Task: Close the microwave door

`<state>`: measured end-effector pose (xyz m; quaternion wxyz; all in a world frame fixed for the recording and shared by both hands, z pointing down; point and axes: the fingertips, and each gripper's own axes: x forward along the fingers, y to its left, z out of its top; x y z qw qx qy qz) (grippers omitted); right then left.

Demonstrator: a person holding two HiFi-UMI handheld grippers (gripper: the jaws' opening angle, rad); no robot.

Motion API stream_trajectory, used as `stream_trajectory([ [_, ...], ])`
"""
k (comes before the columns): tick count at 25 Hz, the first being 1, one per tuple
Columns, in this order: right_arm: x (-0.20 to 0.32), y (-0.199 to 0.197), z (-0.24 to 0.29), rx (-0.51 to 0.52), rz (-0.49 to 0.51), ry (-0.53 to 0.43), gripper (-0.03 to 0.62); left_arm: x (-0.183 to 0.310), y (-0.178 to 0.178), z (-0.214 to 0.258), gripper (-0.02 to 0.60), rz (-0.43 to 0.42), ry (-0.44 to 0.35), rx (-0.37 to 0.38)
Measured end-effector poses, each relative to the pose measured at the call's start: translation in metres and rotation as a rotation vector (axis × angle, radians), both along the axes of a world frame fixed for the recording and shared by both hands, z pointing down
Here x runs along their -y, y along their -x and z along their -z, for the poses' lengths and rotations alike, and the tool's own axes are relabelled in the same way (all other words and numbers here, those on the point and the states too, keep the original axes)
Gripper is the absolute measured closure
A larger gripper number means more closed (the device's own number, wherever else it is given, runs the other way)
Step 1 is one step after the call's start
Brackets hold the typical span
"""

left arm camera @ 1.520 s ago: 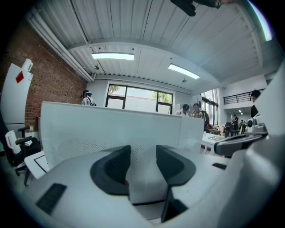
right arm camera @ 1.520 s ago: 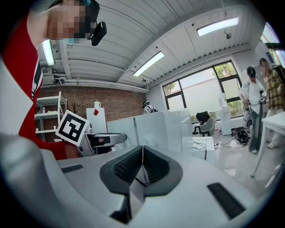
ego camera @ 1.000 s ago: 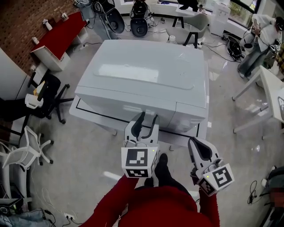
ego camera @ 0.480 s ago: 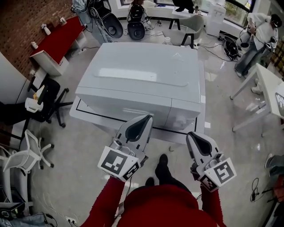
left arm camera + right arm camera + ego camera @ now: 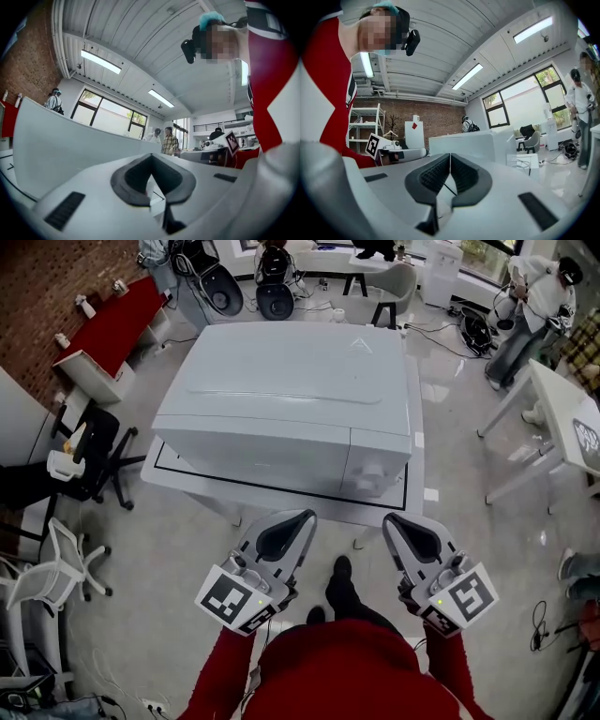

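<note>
The left claw (image 5: pixel 302 518) is clenched on nothing and hangs short of the microwave (image 5: pixel 281 381), in front of its door (image 5: pixel 262 448) and clear of the bench (image 5: pixel 197 486) that carries the oven. From above, that door looks flush with the front face, with no gap that I can make out. The step in hand therefore seems to be a check of the latch rather than a swing. To do it well, I would bring the closed tips squarely against the door's right-hand edge, just beside the control panel (image 5: pixel 380 465). I would press straight in and avoid a glancing push that could shift the oven on the bench. The right claw (image 5: pixel 394 521) is also clenched and empty, apart from the microwave and in front of that panel. It could steady the casing if a push is needed. The left gripper view shows the left claw (image 5: pixel 151 161) with its pads closed together, and the microwave's (image 5: pixel 70 150) wall rising at its left. It gives no view of the door seam. Only the head view lays out the whole front face and both claws at once. The right gripper view confirms the right claw's (image 5: pixel 450 158) ridged pads touching, with the microwave (image 5: pixel 468 143) beyond them.
</note>
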<state>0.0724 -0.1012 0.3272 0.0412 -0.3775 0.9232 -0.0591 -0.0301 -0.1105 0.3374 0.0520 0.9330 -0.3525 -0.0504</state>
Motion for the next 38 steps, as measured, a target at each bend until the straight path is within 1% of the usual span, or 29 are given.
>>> stream_trajectory([
  [6,-0.012,0.007,0.0,0.006,0.037,-0.015,0.579,-0.013,0.014,-0.013,0.572,0.034,0.032,0.014],
  [8,-0.015,0.012,0.003,0.016,0.052,-0.023,0.58,-0.015,0.016,-0.012,0.572,0.036,0.03,0.016],
  [11,-0.021,0.018,0.004,0.039,0.075,0.002,0.58,-0.019,0.016,-0.01,0.572,0.033,0.027,0.017],
  [13,-0.024,0.021,0.004,0.035,0.079,0.003,0.58,-0.022,0.017,-0.009,0.572,0.031,0.022,0.014],
  [21,-0.028,0.025,-0.005,-0.023,0.064,0.002,0.582,-0.026,0.02,-0.009,0.572,0.032,0.035,-0.001],
  [24,-0.026,0.025,-0.004,-0.04,0.048,-0.033,0.582,-0.026,0.02,-0.009,0.572,0.031,0.04,0.006],
  [26,-0.025,0.026,-0.003,-0.035,0.042,-0.049,0.582,-0.027,0.019,-0.01,0.572,0.03,0.04,0.01],
  [31,-0.023,0.023,-0.01,-0.036,0.034,-0.02,0.582,-0.026,0.018,-0.01,0.572,0.027,0.043,0.01],
  [34,-0.021,0.024,-0.007,-0.027,0.037,-0.035,0.582,-0.025,0.017,-0.011,0.572,0.027,0.049,0.01],
  [38,-0.022,0.025,-0.007,-0.024,0.035,-0.031,0.582,-0.025,0.017,-0.012,0.572,0.029,0.054,0.009],
])
